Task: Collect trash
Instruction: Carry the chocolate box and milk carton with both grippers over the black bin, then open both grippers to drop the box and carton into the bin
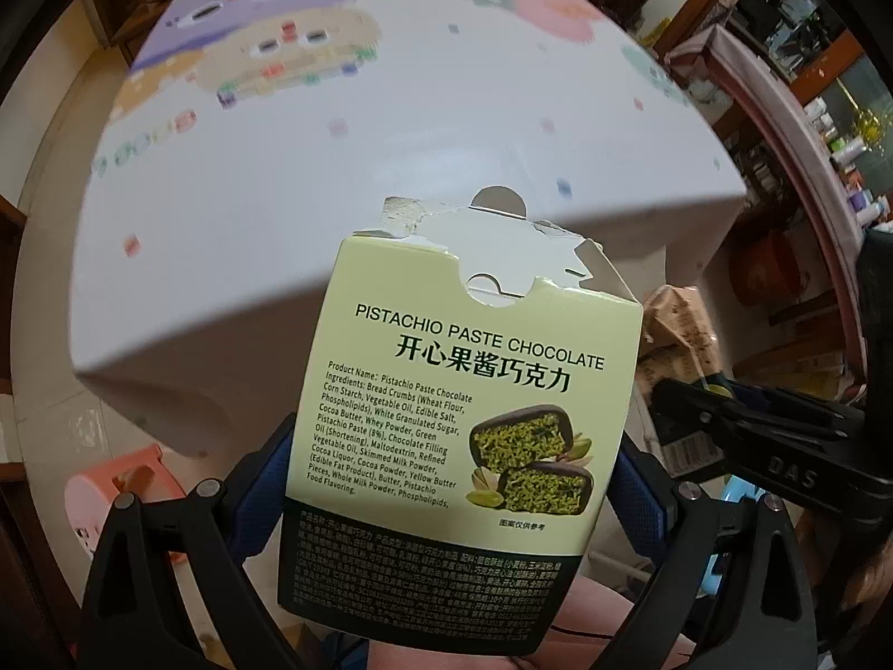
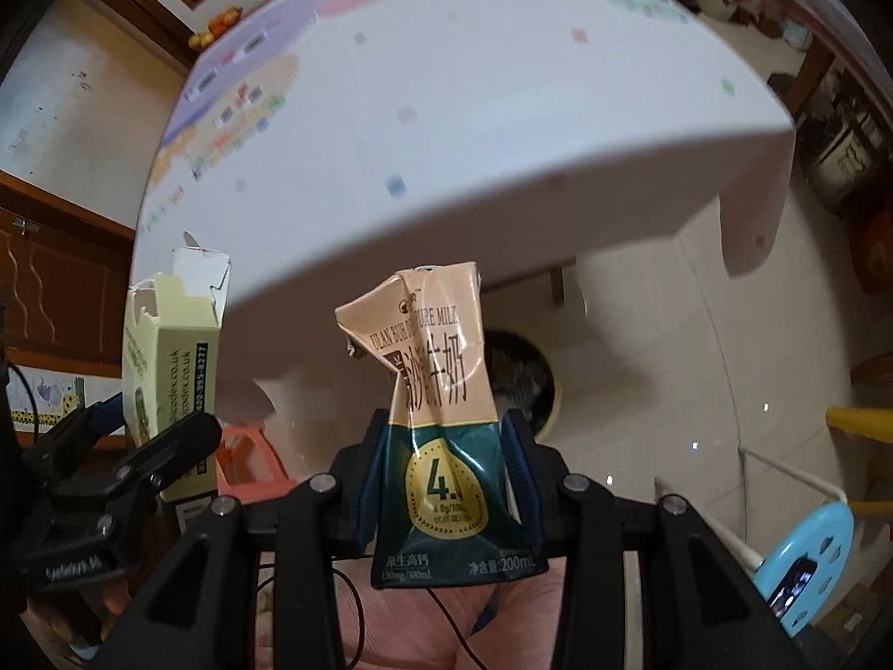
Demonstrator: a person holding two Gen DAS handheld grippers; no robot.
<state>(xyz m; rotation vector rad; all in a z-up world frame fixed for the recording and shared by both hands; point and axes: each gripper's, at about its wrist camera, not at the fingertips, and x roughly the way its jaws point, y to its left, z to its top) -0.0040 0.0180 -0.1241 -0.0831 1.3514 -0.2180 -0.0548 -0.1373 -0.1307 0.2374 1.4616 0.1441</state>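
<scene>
Left claw (image 1: 446,480) grips the chocolate box (image 1: 463,391); right claw (image 2: 446,480) clamps the crushed milk carton (image 2: 441,419)

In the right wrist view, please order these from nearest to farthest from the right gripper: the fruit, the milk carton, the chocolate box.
1. Milk carton: held between the fingers of the right gripper.
2. Chocolate box: to the left, in the left gripper.
3. Fruit: far away, upper left, beyond the table.

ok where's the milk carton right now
The crushed milk carton is clamped in the right hand-held gripper, off the table edge, right of the chocolate box.
</scene>
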